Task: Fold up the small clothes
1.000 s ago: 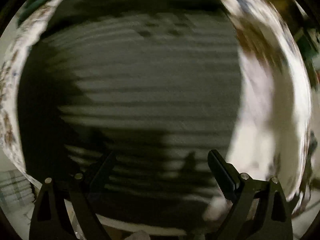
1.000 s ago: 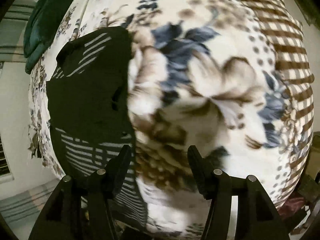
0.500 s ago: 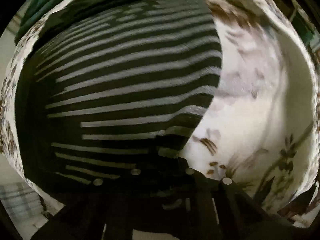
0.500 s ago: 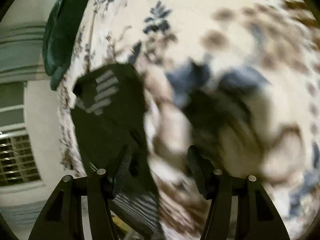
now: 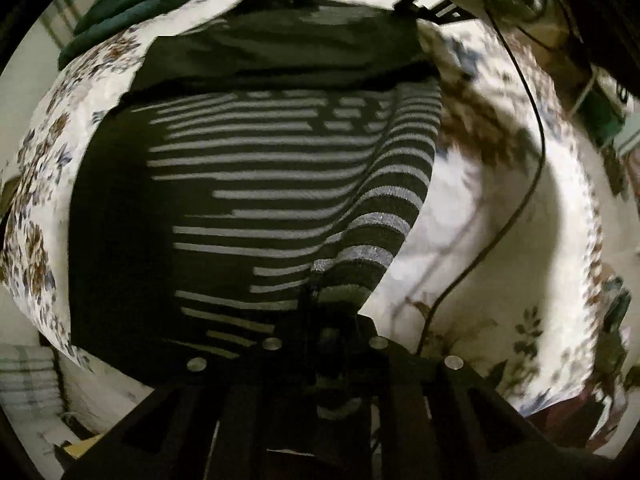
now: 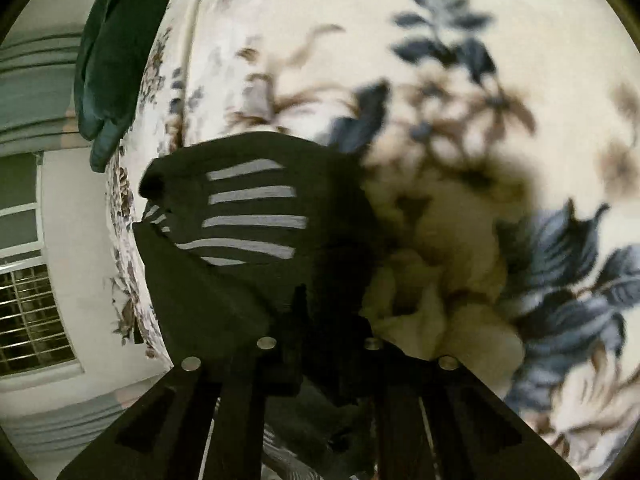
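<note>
A black garment with grey stripes (image 5: pixel 256 184) lies on a floral bedsheet (image 5: pixel 500 208). My left gripper (image 5: pixel 326 320) is shut on the striped garment's near right edge, and the cloth rises in a fold toward the jaws. In the right wrist view the same striped garment (image 6: pixel 248 220) fills the left middle. My right gripper (image 6: pixel 324 320) is shut on its dark edge, just above the bedsheet (image 6: pixel 500 80). The fingertips of both grippers are hidden in the cloth.
A dark green cloth (image 5: pixel 132 4) lies at the far left of the bed, also in the right wrist view (image 6: pixel 108 60). A black cable (image 5: pixel 520 184) runs across the sheet on the right. A wall and window (image 6: pixel 28 312) are beyond the bed's edge.
Both grippers were open a second ago. The left closed on the garment's edge first, then the right moved onto the garment and closed on it.
</note>
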